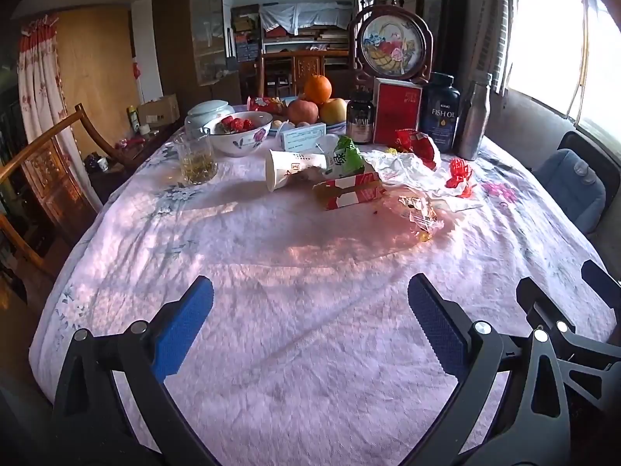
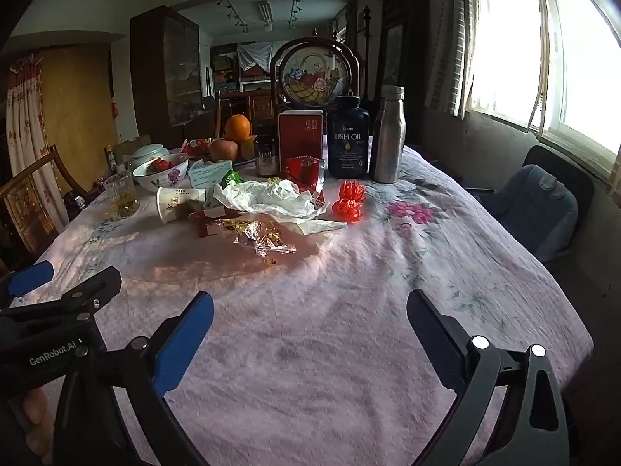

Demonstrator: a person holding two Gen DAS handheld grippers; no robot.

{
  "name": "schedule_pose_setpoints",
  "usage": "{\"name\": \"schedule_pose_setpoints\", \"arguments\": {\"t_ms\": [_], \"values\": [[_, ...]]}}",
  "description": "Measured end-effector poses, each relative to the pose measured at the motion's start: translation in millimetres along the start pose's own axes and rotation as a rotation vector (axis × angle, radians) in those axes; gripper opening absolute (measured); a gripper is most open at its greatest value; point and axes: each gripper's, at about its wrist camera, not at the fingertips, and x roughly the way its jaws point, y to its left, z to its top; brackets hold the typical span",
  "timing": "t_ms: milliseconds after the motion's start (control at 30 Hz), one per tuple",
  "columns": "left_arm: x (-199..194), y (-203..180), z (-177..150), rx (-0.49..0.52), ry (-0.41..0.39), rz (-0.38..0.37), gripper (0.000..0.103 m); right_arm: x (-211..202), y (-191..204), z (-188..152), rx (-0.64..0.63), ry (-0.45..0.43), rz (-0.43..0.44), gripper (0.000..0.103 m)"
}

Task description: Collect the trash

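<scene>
Both grippers wide & empty, near edge of table; trash pile sits far-centre.
Left gripper (image 1: 310,306) → tipped paper cup (image 1: 295,169); right gripper (image 2: 310,310) → clear wrapper (image 2: 260,239), nearest. Pinch crumpled bulk, avoid tablecloth (image 1: 310,349) & tea glass (image 1: 196,159).

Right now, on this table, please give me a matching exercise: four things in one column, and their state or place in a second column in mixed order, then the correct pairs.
Things:
1. paper cup
2. orange
3. metal bottle
4. left gripper

States or places:
A. on top of the other fruit
B. open, nothing between its fingers
C. lying on its side
D. upright beside the fish oil bottle

Pairs: 1-C, 2-A, 3-D, 4-B
</scene>
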Motion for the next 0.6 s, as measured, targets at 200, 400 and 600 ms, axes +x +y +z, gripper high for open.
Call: {"name": "schedule_pose_setpoints", "arguments": {"t_ms": [200,400,600], "values": [[-2.6,1.0,-2.3,-0.003,-0.008,0.000,0.096,-3.7,-3.6,-0.2,0.005,-0.012,-0.009,0.097],[-1.0,-0.5,-2.4,-0.006,-0.001,0.008,0.096,1.0,-8.0,-2.1,0.016,-0.001,-0.017,0.097],[4.2,1.0,-2.9,-0.010,0.013,0.010,0.096,6.7,-9.4,-3.5,0.023,0.010,-0.019,0.097]]}}
